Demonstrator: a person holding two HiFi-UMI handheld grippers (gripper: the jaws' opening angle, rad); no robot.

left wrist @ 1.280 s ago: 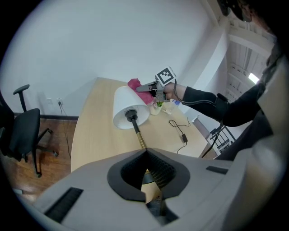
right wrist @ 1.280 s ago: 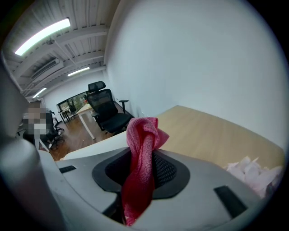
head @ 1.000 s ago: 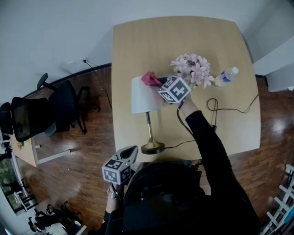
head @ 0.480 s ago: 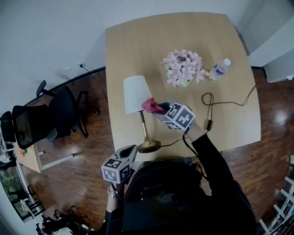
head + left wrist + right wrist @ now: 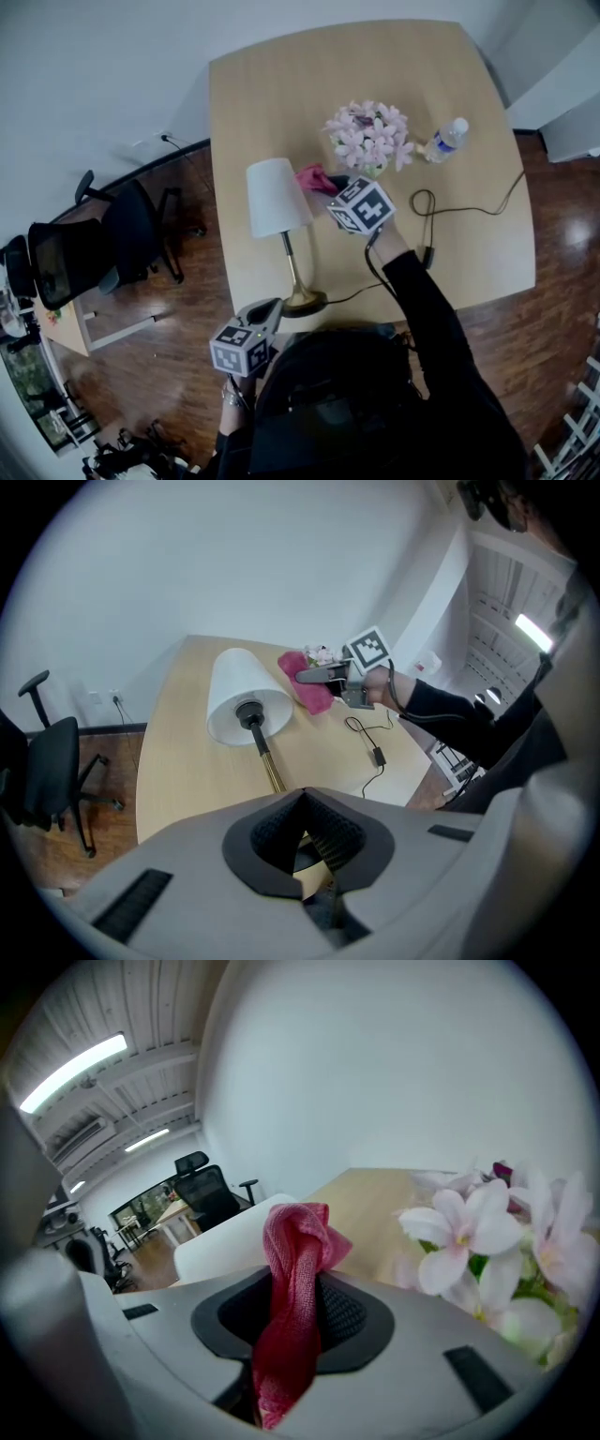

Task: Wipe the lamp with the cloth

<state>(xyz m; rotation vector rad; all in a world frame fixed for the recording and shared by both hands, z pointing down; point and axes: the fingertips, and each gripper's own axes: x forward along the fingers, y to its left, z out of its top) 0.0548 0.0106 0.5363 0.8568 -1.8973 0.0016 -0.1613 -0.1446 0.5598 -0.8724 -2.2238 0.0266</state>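
The lamp with a white conical fabric shade, a brass stem and a round brass base stands upright near the front-left part of the pale wooden table. The crumpled pink woven cloth hangs at the shade's right edge, between the shade and the flowers; whether it touches the shade cannot be told. The right claw pinches this cloth, which bunches out above its pads.

The left claw is pressed together with nothing in it and is held at the table's near edge, just in front of the lamp's base.

A bunch of pale pink flowers stands just behind the right claw; whatever holds them is hidden under the blooms. A clear plastic bottle with a white cap lies on its side to their right, its contents unreadable. A thin black cable loops across the table. A black office chair stands on the dark wood floor at the left.
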